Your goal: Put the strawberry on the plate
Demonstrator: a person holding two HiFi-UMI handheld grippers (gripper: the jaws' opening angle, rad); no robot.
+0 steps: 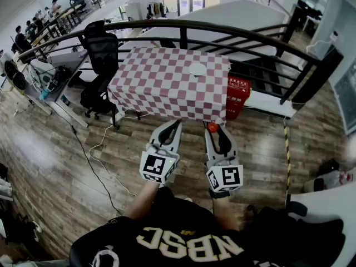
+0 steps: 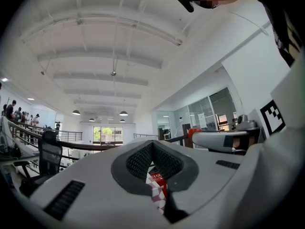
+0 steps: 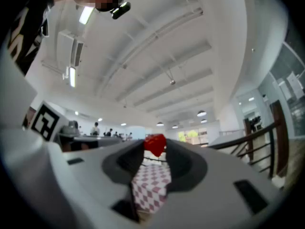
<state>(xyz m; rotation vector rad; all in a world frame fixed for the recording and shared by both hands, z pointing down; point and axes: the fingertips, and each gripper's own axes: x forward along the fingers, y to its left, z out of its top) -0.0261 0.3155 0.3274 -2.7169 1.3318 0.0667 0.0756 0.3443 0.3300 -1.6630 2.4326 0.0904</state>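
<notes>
A small red strawberry [image 1: 212, 127] sits pinched between the tips of my right gripper [image 1: 213, 130]. In the right gripper view the strawberry [image 3: 155, 144] fills the gap at the jaw tips [image 3: 155, 149]. My left gripper [image 1: 176, 123] is held beside it, shut with nothing in it; its jaw tips [image 2: 152, 144] meet in the left gripper view. Both grippers hover over the wooden floor, just short of the near edge of a table with a red-and-white checked cloth [image 1: 161, 88]. A white plate [image 1: 197, 69] lies on the far right part of that cloth.
A black office chair [image 1: 103, 54] stands at the table's left corner. A red crate [image 1: 238, 90] sits on the floor to its right. A black railing [image 1: 222, 35] runs behind the table. A white cable [image 1: 95, 159] trails across the floor on the left.
</notes>
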